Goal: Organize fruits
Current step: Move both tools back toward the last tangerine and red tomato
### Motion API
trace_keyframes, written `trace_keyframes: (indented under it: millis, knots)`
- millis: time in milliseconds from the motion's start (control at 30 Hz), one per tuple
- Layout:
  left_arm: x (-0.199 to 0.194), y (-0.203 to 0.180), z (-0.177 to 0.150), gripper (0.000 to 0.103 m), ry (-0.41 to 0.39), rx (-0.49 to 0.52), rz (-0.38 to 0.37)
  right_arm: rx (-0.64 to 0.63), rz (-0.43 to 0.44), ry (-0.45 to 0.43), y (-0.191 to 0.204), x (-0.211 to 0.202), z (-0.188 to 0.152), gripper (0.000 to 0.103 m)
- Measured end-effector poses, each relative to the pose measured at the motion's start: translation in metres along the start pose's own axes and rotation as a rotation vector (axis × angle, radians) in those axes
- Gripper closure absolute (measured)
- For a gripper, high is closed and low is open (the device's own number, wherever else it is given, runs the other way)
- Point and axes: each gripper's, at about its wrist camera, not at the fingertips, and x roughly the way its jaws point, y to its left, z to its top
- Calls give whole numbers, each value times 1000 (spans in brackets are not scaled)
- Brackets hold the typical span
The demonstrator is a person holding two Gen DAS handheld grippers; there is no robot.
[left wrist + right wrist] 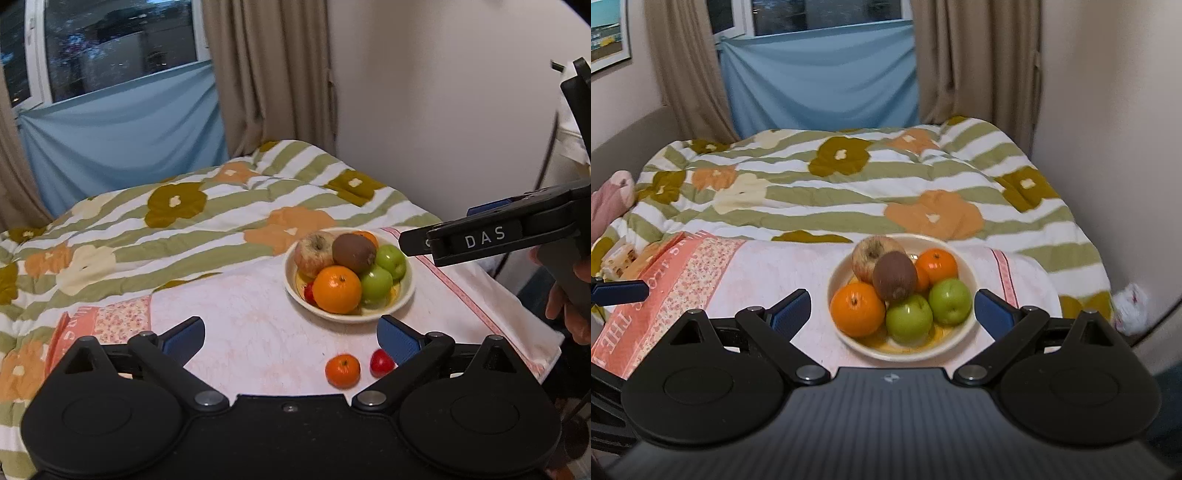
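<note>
Hovering above the pink cloth (240,314), the left gripper (290,341) has its fingers spread, holding nothing. Right gripper (892,314) likewise spread, empty, just short of the bowl (967,328). Bowl holds apples, oranges, a kiwi (894,275). A small orange (342,370) and red fruit (381,363) lie on the cloth, near the bowl.

The left gripper (290,338) hung with its blue-padded fingers (397,339) spread wide and empty above a pink towel (240,314) on the bed. A small mandarin (342,370) and a red fruit (381,363) lay just beside each other, near the cream bowl (404,295) heaped with apples, oranges and a kiwi (354,253). The right gripper (480,236) reached in side-on beside the bowl.
</note>
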Motion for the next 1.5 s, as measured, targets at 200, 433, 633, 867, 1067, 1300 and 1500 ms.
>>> trace_keyframes:
  millis: [200,433,633,867,1067,1300,1500]
  knots:
    - [6,11,-15,2,24,42,-89,59,-60,17,16,-9,-29,0]
    - [25,19,-32,2,24,128,-161,126,-111,43,29,-3,-60,0]
    - [55,14,-43,5,38,205,-241,166,-125,71,35,16,-84,0]
    - [98,-3,-49,15,65,316,-312,216,-149,106,34,44,-100,0]
    - [129,-9,-54,32,110,355,-356,224,-157,142,28,67,-107,7]
    - [143,-8,-56,42,120,362,-384,257,-144,180,28,85,-108,24]
    - [148,-11,-57,59,111,366,-429,263,-152,194,29,92,-104,28]
